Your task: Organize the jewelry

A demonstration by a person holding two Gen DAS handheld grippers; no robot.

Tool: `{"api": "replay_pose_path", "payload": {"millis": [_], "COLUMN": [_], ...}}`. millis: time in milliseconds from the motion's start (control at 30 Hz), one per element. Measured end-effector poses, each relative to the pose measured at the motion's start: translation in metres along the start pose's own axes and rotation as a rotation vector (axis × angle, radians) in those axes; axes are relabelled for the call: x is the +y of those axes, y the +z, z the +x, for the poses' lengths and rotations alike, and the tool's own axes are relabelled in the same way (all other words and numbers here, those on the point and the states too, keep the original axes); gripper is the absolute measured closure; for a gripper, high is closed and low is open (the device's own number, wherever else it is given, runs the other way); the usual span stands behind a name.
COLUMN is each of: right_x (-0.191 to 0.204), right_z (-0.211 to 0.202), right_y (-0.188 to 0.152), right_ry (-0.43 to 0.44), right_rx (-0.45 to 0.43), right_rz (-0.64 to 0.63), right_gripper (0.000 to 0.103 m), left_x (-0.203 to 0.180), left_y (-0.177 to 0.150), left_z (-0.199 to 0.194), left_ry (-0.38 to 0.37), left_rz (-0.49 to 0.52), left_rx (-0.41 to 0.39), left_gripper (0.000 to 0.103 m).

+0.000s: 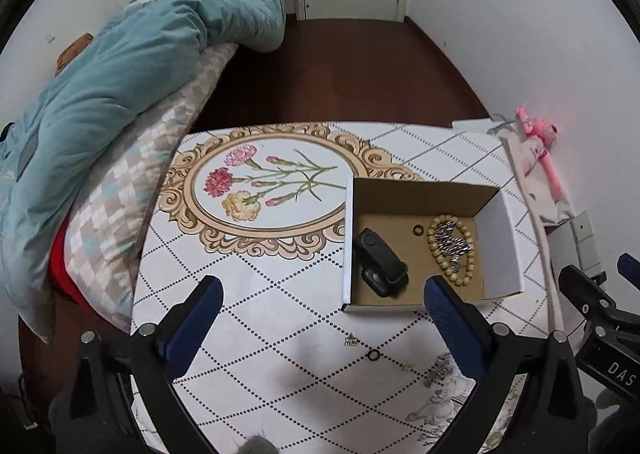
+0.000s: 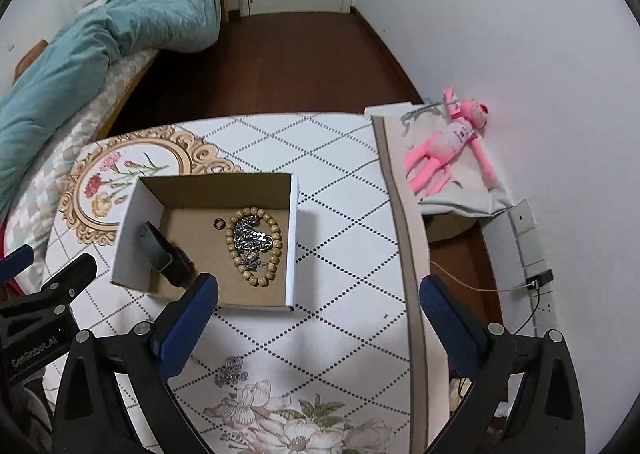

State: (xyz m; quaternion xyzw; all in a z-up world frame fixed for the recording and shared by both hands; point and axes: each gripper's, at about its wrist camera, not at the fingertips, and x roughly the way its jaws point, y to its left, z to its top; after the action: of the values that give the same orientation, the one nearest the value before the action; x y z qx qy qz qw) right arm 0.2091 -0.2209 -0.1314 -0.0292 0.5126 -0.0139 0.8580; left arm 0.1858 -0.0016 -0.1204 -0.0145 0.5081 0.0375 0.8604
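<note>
An open cardboard box [image 1: 496, 238] [image 2: 294, 238] stands on the table. In it lie a wooden bead bracelet [image 1: 434, 221] [image 2: 276, 230], a silver chain [image 1: 452, 242] [image 2: 250, 238], a small dark ring [image 1: 417, 230] [image 2: 219, 223] and a black device [image 1: 380, 262] [image 2: 164, 250]. On the cloth in front lie a small silver charm [image 1: 351, 341], a black ring [image 1: 373, 354] and a silver chain piece [image 1: 434, 370] [image 2: 231, 370]. My left gripper [image 1: 324, 294] is open and empty above the loose pieces. My right gripper [image 2: 320, 294] is open and empty in front of the box.
The table wears a white diamond-pattern cloth [image 1: 280, 294] [image 2: 340, 181] with flower prints. A bed with a teal quilt [image 1: 120, 65] stands to the left. A pink plush toy [image 2: 448, 141] lies on a bag at the right by the wall. A board edge [image 2: 404, 254] runs along the table's right side.
</note>
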Motion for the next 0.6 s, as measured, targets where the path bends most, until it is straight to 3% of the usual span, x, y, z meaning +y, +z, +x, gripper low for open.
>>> {"api": "replay_pose_path", "payload": {"millis": [400, 600], "right_x": [-0.008, -0.012], "right_z": [-0.079, -0.108], "right_y": [-0.012, -0.014], "right_ry": [0.001, 0.021], "right_rx": [-0.135, -0.18], "right_rz": [0.033, 0.061], "right_gripper": [0.001, 0.001], "left_x": [-0.002, 0.002], "left_y": [-0.009, -0.008], "left_z": [-0.069, -0.085], "left_ry": [-0.038, -0.062], "left_rz": [0.01, -0.007], "left_rx": [-0.095, -0.118], "left_gripper": [0.0, 0.0]}}
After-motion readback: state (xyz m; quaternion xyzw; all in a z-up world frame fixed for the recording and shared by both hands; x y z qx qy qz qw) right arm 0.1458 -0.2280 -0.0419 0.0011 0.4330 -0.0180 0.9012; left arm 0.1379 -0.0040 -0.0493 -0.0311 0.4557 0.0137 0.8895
